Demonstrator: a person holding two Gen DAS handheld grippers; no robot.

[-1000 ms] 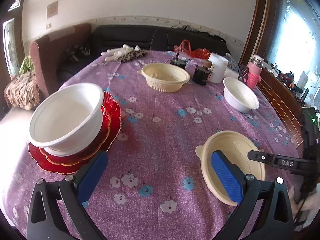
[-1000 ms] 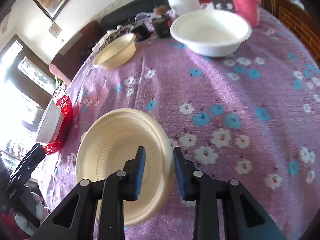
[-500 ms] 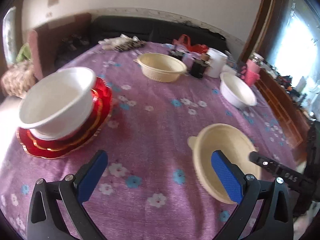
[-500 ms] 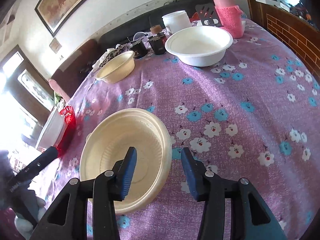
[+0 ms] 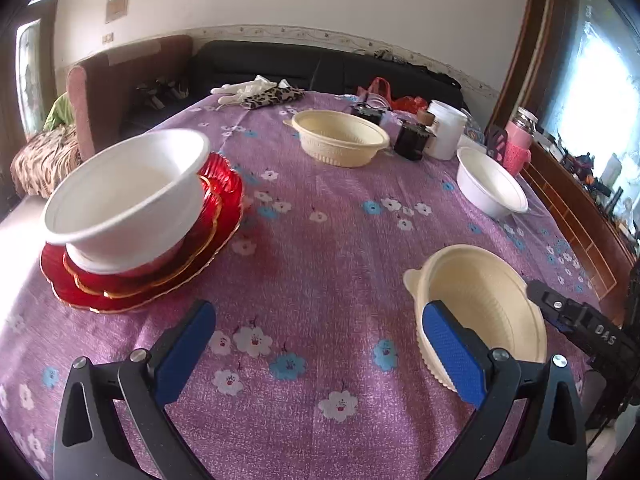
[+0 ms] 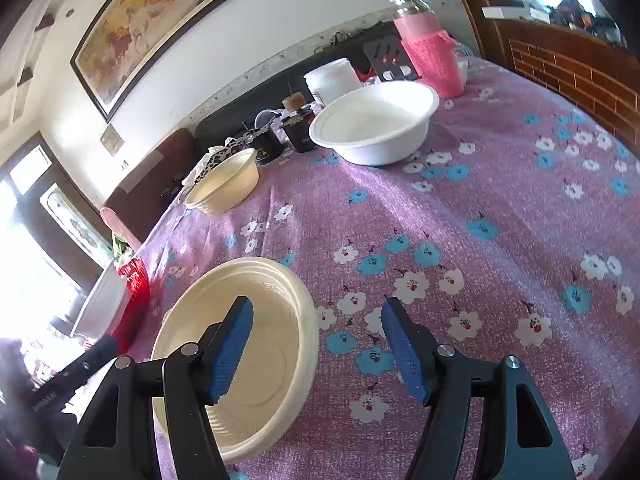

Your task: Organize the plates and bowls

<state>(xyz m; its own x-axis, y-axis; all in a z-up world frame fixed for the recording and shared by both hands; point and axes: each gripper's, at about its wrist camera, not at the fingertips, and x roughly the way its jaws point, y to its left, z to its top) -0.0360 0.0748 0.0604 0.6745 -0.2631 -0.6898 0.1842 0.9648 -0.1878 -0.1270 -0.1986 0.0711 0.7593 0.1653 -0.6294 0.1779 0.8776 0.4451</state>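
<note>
Bowl [image 5: 124, 196] on stacked plates [image 5: 160, 272] left; handled bowl [image 5: 480, 304] near right; two bowls [image 5: 340, 138] behind

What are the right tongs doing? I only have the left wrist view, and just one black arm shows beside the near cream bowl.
Observer: The right tongs are opening; the near cream bowl has its rim between the pads, neither pressing it.
Operator: Is the far white bowl empty?
Observer: Yes, its whole inside shows bare.
Operator: What hangs on the wall?
Observer: A framed painting in yellow and red tones.
</note>
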